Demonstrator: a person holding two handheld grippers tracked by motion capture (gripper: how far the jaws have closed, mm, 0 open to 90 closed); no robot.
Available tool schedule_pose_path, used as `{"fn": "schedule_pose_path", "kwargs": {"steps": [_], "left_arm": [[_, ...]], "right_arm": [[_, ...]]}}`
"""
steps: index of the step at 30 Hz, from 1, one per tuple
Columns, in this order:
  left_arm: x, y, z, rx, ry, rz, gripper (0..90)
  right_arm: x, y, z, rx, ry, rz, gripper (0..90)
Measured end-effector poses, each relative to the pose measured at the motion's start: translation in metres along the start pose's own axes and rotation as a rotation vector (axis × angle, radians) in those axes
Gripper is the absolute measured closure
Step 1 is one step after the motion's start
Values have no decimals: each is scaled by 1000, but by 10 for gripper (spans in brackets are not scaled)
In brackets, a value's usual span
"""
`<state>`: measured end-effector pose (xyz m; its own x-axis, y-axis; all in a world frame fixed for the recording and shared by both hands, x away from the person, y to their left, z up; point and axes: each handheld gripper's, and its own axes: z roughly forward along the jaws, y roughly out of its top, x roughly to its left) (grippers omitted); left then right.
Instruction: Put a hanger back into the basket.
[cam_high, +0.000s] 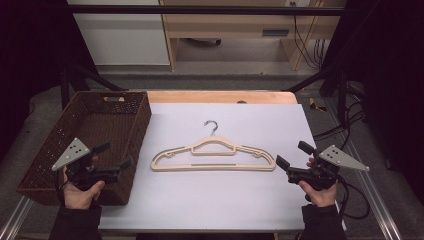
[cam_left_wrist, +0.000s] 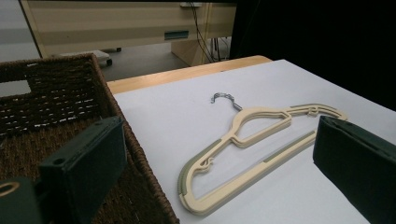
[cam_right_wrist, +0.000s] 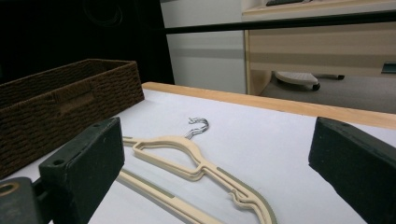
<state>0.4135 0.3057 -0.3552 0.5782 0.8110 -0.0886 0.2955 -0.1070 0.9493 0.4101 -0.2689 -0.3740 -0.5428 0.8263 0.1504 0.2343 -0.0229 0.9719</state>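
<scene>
A cream plastic hanger (cam_high: 214, 155) with a metal hook lies flat in the middle of the white table top; it looks like a stack of two or more. The same hanger (cam_left_wrist: 252, 144) lies ahead of my left gripper's jaws, and the hanger (cam_right_wrist: 196, 168) also lies between and beyond my right gripper's jaws. My left gripper (cam_high: 116, 156) hovers over the near right corner of the brown wicker basket (cam_high: 55, 145), open and empty. At the table's right edge my right gripper (cam_high: 295, 155) is held open and empty, pointing toward the hanger.
The wicker basket (cam_left_wrist: 56, 93) holds nothing that I can see and stands along the table's left side. A wooden strip (cam_high: 220, 96) borders the far edge of the white surface (cam_high: 210, 200). Black frame bars and cables (cam_high: 345, 125) stand to the right.
</scene>
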Motion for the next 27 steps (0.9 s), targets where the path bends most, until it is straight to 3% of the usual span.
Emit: {"fn": "schedule_pose_path", "kwargs": {"steps": [11,19,27], "left_arm": [[-3,-2,3,7,-7,6,27],[-6,-2,5,11,-5,16,26],[-6,-3,6,18,-4,18,26]], "right_arm": [[1,-4,18,64,16,-29,59],[1,-2,46,122,1,-73,81],[4,1,71,148,-2,-77,126]]}}
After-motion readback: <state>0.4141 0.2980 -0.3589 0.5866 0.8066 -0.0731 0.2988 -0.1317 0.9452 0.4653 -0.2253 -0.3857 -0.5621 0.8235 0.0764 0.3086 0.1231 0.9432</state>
